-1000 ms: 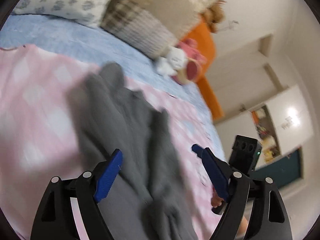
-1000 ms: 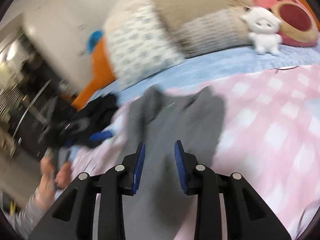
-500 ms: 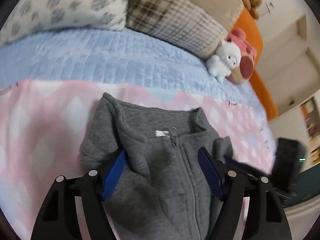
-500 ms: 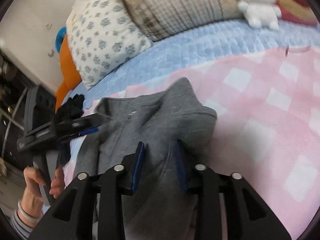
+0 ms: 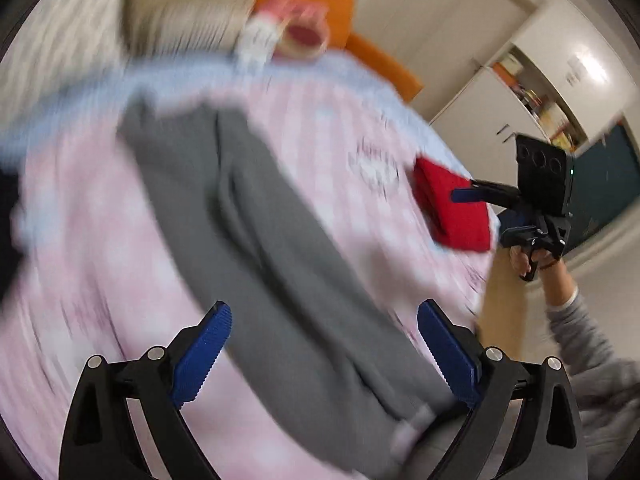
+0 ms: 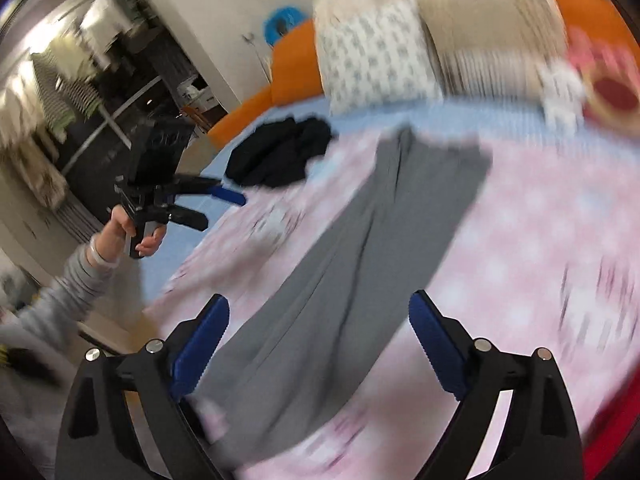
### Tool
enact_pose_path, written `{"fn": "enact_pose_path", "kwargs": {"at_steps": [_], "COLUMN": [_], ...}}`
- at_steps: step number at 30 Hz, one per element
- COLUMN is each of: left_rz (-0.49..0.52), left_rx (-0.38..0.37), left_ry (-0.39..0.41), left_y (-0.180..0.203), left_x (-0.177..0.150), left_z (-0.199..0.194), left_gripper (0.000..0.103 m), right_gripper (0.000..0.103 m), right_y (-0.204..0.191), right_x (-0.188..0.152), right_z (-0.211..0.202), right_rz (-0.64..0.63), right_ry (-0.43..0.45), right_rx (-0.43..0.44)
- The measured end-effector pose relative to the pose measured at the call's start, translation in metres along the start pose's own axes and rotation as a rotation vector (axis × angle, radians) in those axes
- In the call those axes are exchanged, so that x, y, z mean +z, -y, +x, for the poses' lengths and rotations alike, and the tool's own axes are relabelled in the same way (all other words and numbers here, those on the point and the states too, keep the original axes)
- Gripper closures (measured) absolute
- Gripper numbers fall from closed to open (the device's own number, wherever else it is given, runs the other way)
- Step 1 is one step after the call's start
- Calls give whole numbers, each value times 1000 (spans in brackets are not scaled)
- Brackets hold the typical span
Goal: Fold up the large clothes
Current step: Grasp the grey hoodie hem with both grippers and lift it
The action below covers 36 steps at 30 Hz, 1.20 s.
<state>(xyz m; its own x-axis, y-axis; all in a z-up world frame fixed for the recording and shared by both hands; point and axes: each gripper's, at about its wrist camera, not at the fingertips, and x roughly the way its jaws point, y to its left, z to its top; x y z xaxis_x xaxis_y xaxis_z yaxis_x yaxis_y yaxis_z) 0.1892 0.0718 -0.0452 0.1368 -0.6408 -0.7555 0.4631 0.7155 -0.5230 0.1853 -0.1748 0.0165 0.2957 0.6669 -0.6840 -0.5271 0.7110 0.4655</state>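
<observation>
Both views are smeared with motion blur. The grey jacket (image 5: 280,264) runs off the bottom edge, hem unseen. Pillows (image 6: 376,56) and plush toy (image 5: 296,32) at the far end are just streaks, can't tell details.

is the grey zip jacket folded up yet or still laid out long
Laid out long, not folded into a packet: the grey jacket runs as one lengthwise strip across the pink checked blanket. Blur hides its finer creases.

Bare pink blanket (image 6: 540,240) flanks the grey jacket (image 6: 380,240); pillows (image 6: 372,52) crowd beyond it.
</observation>
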Motion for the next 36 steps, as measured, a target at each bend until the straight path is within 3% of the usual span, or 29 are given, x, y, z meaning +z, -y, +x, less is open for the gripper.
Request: {"fn": "enact_pose_path", "kwargs": {"at_steps": [2,7,9,11,14,19,21,22,26,28,32,34,36], "left_rz": [-156,-362,-427,-473,-530,-594,-611,-620,-660,-658,-693,-724,-791], "left_rx": [-60,-192,-288,-339,-382,-423,-443,-447,-524,-508,-522,-575,-626], "left_ry": [-30,-76,-93,-102,-113,-106,-101,-98,-109,-137,-172,-196,-224], "left_y": [-13,-38,-42,-46,-53,-64,-67,-69,-71,-66,-60,-57,-58], "left_x": [-48,-141,-169,-190,-209,-226,-228,-231,-232,-236,-243,-250,-259], "left_z": [3,36,59,78,99,118,118,118,117,122,130,136,149], "left_gripper": [8,8,8,8,8,8,8,8,8,8,8,17,62], "right_gripper": [12,12,12,12,13,20,36,38,38,39,62,68,75], "right_y": [-3,9,16,22,26,18,16,16,10,5,13,18,20], "right_x": [-37,-118,-148,-166,-186,-193,-192,-192,-196,-194,-198,-201,-204], "right_z": [-7,18,43,65,96,124,128,130,139,145,152,153,153], "right_rz": [130,462,577,648,735,728,723,736,774,773,812,833,842], "right_ry": [-23,-53,-84,-131,-193,-290,-306,-316,-349,-369,-364,-354,-341], "right_rx": [88,299,331,334,320,293,290,308,380,389,377,391,411]}}
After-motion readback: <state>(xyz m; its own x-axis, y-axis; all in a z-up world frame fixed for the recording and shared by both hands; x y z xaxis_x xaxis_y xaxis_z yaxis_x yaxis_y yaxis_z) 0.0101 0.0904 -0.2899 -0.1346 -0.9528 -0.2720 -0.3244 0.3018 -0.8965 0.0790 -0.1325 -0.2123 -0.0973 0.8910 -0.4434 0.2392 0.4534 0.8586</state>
